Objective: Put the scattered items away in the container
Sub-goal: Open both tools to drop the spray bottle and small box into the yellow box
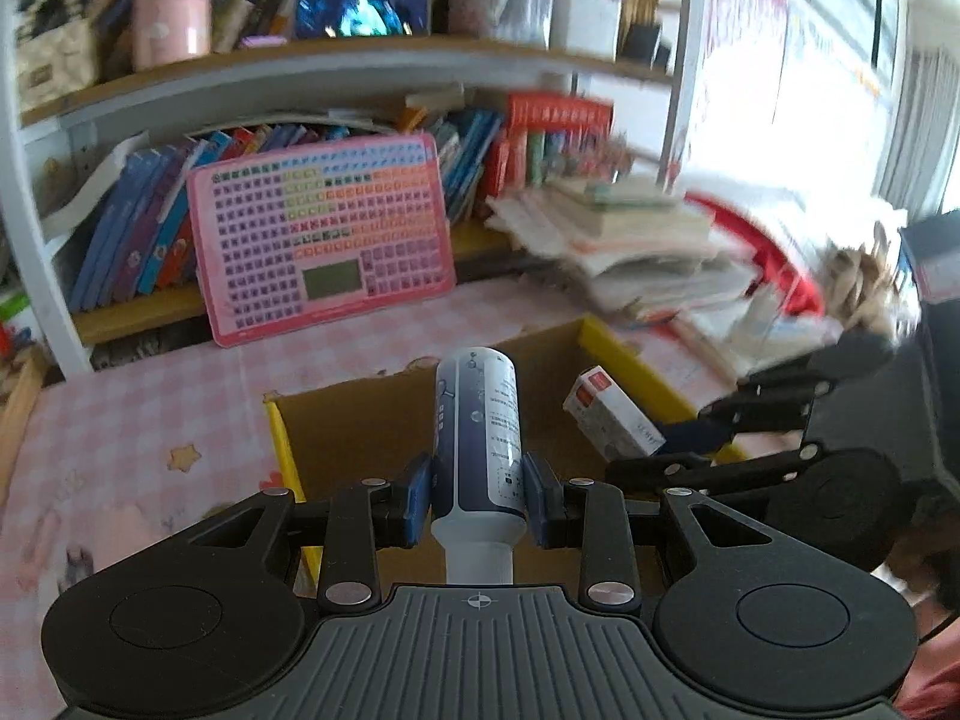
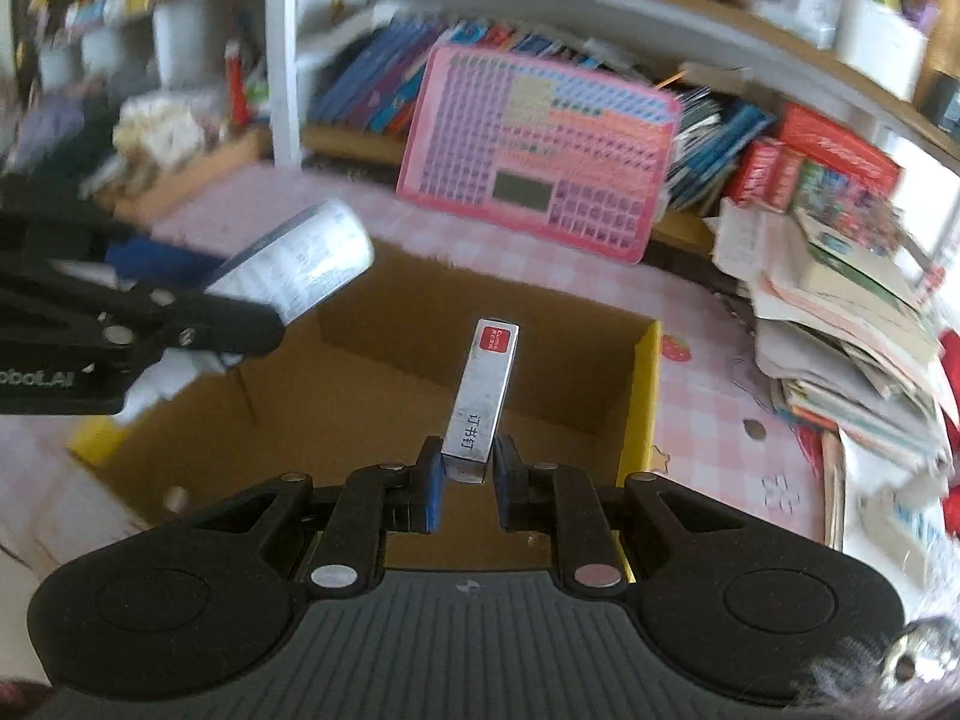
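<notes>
My left gripper is shut on a white-and-navy bottle and holds it over the open cardboard box. My right gripper holds a small white staple box with a red end over the same cardboard box; the pads sit close at its sides. In the left wrist view the staple box and the right gripper show at the box's right side. In the right wrist view the bottle and left gripper hang at the box's left. The box's inside looks bare.
The box has yellow edges and stands on a pink checked tablecloth. A pink keyboard toy leans on a bookshelf behind it. A messy stack of books and papers lies to the right of the box.
</notes>
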`<state>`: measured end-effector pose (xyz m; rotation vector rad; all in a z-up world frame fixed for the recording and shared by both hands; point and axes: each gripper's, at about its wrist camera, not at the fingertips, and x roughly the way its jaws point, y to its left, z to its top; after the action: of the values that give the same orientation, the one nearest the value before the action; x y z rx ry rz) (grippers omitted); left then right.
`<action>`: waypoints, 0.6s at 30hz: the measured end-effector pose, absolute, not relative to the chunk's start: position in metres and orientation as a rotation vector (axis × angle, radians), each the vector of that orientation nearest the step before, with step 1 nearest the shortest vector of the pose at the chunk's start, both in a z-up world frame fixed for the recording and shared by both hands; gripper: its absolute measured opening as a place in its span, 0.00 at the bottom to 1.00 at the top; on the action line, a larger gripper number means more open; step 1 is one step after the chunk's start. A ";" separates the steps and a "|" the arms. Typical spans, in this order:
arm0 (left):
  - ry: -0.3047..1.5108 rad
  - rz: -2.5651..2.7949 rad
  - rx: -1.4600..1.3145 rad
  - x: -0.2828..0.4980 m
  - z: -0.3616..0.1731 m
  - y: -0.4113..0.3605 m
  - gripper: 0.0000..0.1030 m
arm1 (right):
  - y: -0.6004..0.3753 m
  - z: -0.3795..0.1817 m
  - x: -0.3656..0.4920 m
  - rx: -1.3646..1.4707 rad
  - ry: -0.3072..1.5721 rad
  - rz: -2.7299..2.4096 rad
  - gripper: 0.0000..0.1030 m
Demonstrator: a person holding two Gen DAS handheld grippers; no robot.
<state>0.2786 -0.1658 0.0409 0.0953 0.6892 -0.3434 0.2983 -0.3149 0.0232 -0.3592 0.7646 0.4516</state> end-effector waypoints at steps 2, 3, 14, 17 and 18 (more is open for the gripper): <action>0.730 -0.340 0.138 0.297 0.030 -0.174 0.30 | -0.309 0.013 0.317 -0.442 0.799 0.464 0.15; 0.754 -0.340 0.160 0.306 0.023 -0.178 0.30 | -0.305 0.008 0.326 -0.485 0.812 0.473 0.15; 0.916 -0.330 0.322 0.356 -0.025 -0.206 0.30 | -0.283 -0.039 0.374 -0.752 0.926 0.561 0.05; 0.920 -0.315 0.342 0.359 -0.027 -0.209 0.30 | -0.283 -0.043 0.376 -0.749 0.939 0.570 0.05; 0.921 -0.313 0.338 0.359 -0.027 -0.209 0.30 | -0.283 -0.042 0.376 -0.743 0.935 0.577 0.05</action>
<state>0.3592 -0.2088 -0.0268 0.3377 0.9207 -0.3133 0.3760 -0.2833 -0.0420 -0.7435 0.9351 0.5774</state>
